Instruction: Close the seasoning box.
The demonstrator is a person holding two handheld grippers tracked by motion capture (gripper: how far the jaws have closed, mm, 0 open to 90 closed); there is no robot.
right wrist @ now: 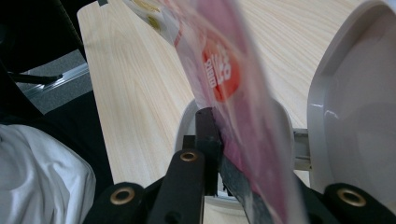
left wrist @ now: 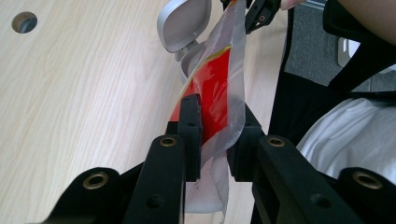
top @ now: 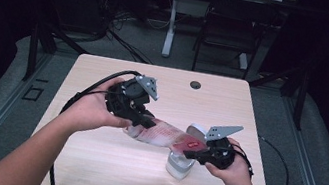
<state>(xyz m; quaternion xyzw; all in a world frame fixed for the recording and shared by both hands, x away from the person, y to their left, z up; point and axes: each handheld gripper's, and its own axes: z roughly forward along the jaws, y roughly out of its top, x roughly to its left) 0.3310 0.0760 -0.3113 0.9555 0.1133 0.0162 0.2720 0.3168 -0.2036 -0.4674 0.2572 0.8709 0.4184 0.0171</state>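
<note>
Pouch (top: 161,134) of clear plastic with a red and pink print lies stretched between your two grippers, above the front right part of the table (top: 90,161). In the high view it runs from about ten o'clock down to four o'clock, and its lower end hangs over the open mouth of a small white bin (top: 178,168). In the left gripper view the film looks glossy, red in the middle with a yellow stripe, and clear at the crumpled end behind the jaws. In the right gripper view you see a round red label on pink film, blurred.

Your left gripper (left wrist: 214,135) is clamped on the upper end of the pouch; the jaws stand close together with the film pinched flat between them. Your right gripper (right wrist: 224,149) is closed on the lower end in the same way, jaws tight on the film, just above the bin's rim. The bin's grey lid (right wrist: 355,102) stands flipped up at three o'clock of that gripper.
</note>
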